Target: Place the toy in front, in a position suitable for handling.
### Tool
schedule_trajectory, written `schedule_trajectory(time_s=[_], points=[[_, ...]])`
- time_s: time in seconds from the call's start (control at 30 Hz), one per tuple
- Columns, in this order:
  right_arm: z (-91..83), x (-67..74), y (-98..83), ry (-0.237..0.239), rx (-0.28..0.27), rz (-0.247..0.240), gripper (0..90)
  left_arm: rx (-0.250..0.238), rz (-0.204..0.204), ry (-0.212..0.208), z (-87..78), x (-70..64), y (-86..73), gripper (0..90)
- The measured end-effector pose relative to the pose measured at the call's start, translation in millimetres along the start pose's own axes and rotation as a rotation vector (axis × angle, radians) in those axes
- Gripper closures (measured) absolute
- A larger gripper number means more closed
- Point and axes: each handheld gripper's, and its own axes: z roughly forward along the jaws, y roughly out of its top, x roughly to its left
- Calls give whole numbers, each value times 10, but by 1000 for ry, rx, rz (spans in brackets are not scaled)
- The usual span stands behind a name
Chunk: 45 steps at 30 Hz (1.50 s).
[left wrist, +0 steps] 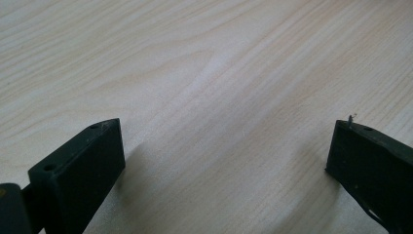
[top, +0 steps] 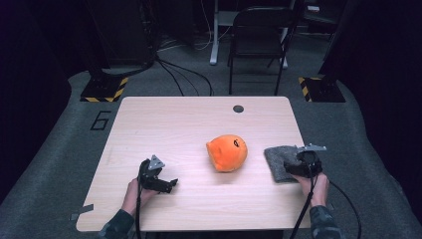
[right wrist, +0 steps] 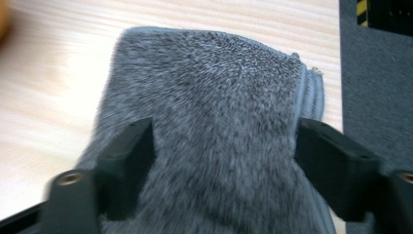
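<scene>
A folded grey fuzzy cloth (top: 276, 158) lies near the table's right edge. My right gripper (top: 297, 163) rests over its near end. In the right gripper view the cloth (right wrist: 214, 87) spreads under and between the jaws. The right gripper (right wrist: 224, 146) is open, one jaw standing on the pile and the other at the cloth's hemmed edge. An orange round plush toy (top: 227, 152) sits mid-table, left of the cloth. My left gripper (top: 167, 184) lies at the front left, pointing right toward the toy. It (left wrist: 226, 146) is open wide over bare wood.
The light wooden table (top: 199, 119) has a dark round grommet (top: 238, 108) near its far edge. A black folding chair (top: 259, 40) stands on the grey floor beyond it. The table's right edge (right wrist: 339, 58) runs just past the cloth.
</scene>
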Motion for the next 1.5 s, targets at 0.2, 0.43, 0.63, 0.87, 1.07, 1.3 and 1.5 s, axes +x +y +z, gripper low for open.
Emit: schedule_trajectory(time_s=[0.2,0.43,0.63,0.87,1.07,1.3,1.5], points=[[-379,71,-240,70,-50,5,116,3,8,1,-6,11,0,3],[-731,110,-446,113,-83,12,96,-21,-55,-15,-68,-3,172,15],[-772,98,-452,124,-100,25,99,-139,-55,-37,-233,-210,634,14],[-761,152,-431,133,-95,9,104,-179,-13,-49,-101,-518,1107,15],[-745,155,-433,139,-91,7,109,-169,8,-71,62,-685,1322,15],[-698,175,-413,151,-79,11,113,-171,44,-101,238,-884,1515,19],[-680,197,-399,161,-79,-3,115,-156,105,-122,387,-1026,1672,54]])
